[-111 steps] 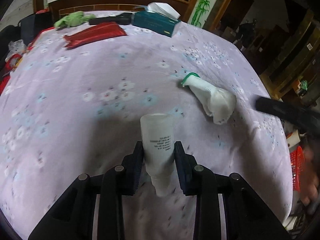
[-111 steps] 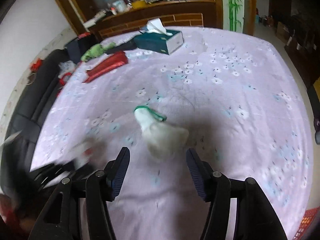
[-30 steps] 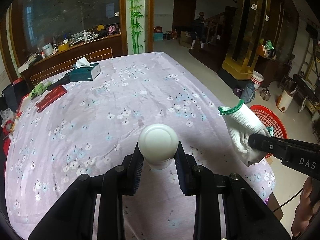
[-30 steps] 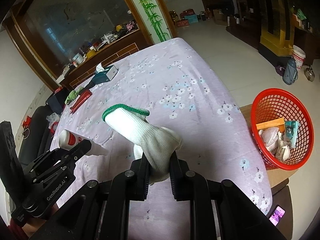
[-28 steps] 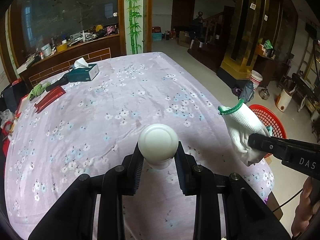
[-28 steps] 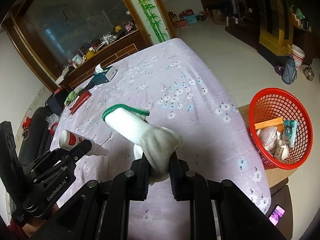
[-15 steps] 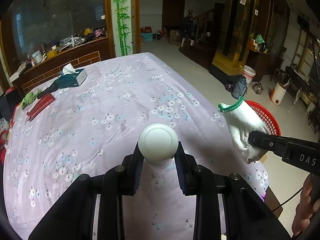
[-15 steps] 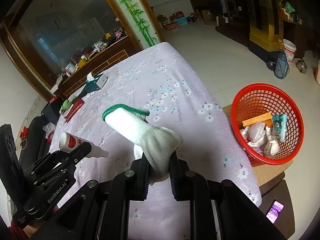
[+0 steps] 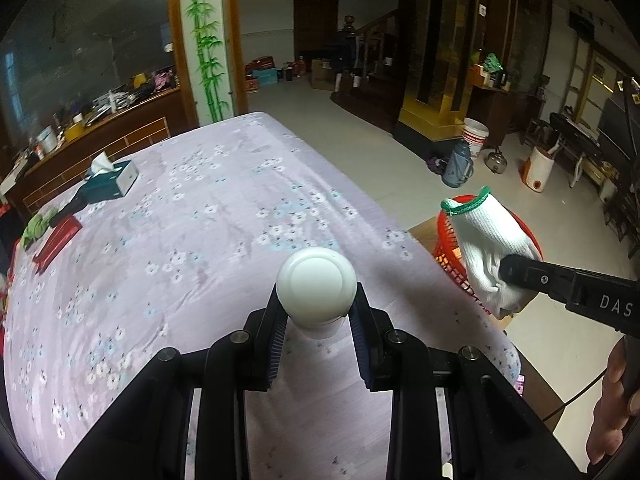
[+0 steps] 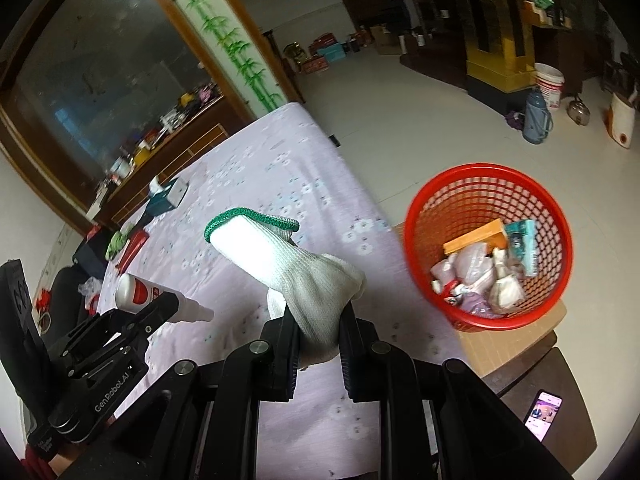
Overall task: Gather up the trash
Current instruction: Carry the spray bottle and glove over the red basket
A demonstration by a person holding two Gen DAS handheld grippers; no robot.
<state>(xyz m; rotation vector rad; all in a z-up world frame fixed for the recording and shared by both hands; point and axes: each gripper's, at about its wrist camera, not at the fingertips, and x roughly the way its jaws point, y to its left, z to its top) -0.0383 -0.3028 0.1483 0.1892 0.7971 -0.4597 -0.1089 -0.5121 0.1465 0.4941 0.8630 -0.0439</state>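
Observation:
My left gripper [image 9: 317,312] is shut on a white plastic bottle [image 9: 316,288], held above the near part of the table with its round base facing the camera. The right wrist view shows the same bottle [image 10: 138,294] at the left, with a red label and a nozzle tip. My right gripper [image 10: 318,330] is shut on a white knit glove with a green cuff [image 10: 288,256], raised over the table's right edge. In the left wrist view the glove [image 9: 486,248] hangs in front of the red mesh basket [image 9: 448,248]. The basket [image 10: 416,248] stands right of the glove and holds several wrappers.
A purple flowered cloth covers the table [image 9: 160,240]. At its far end lie a teal tissue box [image 9: 110,184], a red packet [image 9: 54,242] and a green cloth [image 9: 38,226]. The basket rests on a cardboard-topped stool [image 10: 516,338] with a phone [image 10: 543,414] on it. Buckets and a flask stand on the floor.
Both grippers lifted their items off the table and have swung right, toward the table's edge. The red basket has come closer and larger in the right wrist view. Both grips are unchanged.

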